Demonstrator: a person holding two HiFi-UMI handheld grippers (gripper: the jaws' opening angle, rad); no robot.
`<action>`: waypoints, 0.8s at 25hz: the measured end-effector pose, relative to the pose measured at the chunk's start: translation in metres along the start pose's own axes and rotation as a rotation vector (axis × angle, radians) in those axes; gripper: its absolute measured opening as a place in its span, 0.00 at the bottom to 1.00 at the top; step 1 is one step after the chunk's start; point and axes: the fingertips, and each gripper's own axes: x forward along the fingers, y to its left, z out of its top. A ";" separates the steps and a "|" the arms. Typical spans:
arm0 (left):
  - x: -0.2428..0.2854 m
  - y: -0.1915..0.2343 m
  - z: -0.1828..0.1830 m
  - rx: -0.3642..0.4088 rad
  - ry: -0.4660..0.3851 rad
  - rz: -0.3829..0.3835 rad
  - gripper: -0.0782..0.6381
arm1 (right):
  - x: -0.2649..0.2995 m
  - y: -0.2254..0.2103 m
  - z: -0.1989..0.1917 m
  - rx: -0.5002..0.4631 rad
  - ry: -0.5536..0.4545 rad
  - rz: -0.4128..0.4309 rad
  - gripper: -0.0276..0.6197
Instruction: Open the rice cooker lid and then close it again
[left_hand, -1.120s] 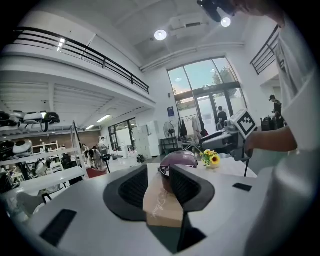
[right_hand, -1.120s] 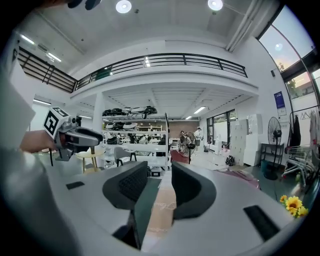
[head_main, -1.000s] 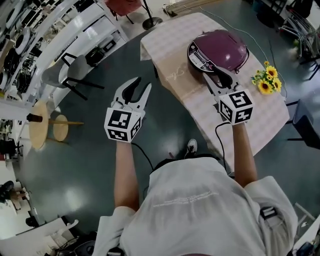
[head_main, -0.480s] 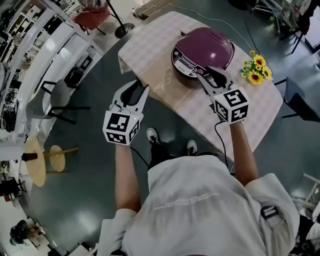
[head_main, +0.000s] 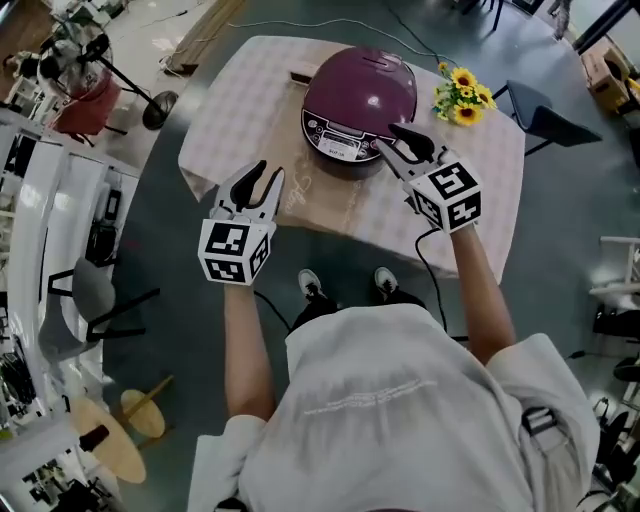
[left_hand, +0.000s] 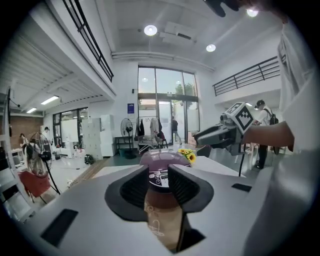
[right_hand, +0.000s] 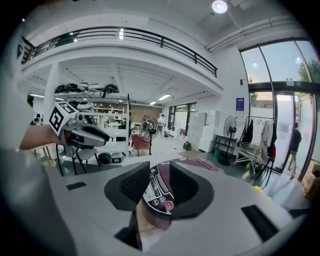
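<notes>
From the head view, the rice cooker (head_main: 358, 100) stands towards the far side of the desk (head_main: 240, 95), which is covered with a pale checked cloth. The cooker's purple lid is down, and its control panel (head_main: 338, 150) faces the person, so its front-to-back line runs away from them. Its near edge sits on a tan runner (head_main: 325, 200) that hangs over the near edge of the desk. A bunch of sunflowers (head_main: 462, 90) lies just beside the cooker on its right. The left claw (head_main: 268, 176) hovers over the desk's near left part, well apart from the cooker, with its jaws apart and empty. The right claw (head_main: 392, 142) is close against the cooker's front right, though whether it touches cannot be told. Grey-green floor (head_main: 150, 320) surrounds the desk, and a dark chair (head_main: 545, 115) stands at its right. In the left gripper view, the left claw (left_hand: 158, 181) has just been closing a little but stands open, holding nothing. The rice cooker (left_hand: 162, 161) and sunflowers (left_hand: 186, 153) show beyond the gap, with tall windows (left_hand: 167, 107) behind and the right claw (left_hand: 200, 137) at the right. In the right gripper view, the right claw (right_hand: 159, 184) has also just been narrowing. The cooker's control panel (right_hand: 159, 192) fills the gap between its jaws, but the pads do not press on it. The left claw (right_hand: 102, 137) shows at the left under a railed balcony (right_hand: 125, 35).
</notes>
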 end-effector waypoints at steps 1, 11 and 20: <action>0.003 0.005 -0.002 -0.003 0.003 -0.020 0.29 | 0.003 0.002 -0.001 -0.011 0.018 -0.015 0.26; 0.023 0.031 -0.029 -0.050 0.054 -0.151 0.28 | 0.029 0.013 -0.028 -0.094 0.194 -0.086 0.26; 0.037 0.040 -0.055 -0.128 0.082 -0.158 0.27 | 0.070 0.014 -0.041 -0.154 0.289 -0.031 0.22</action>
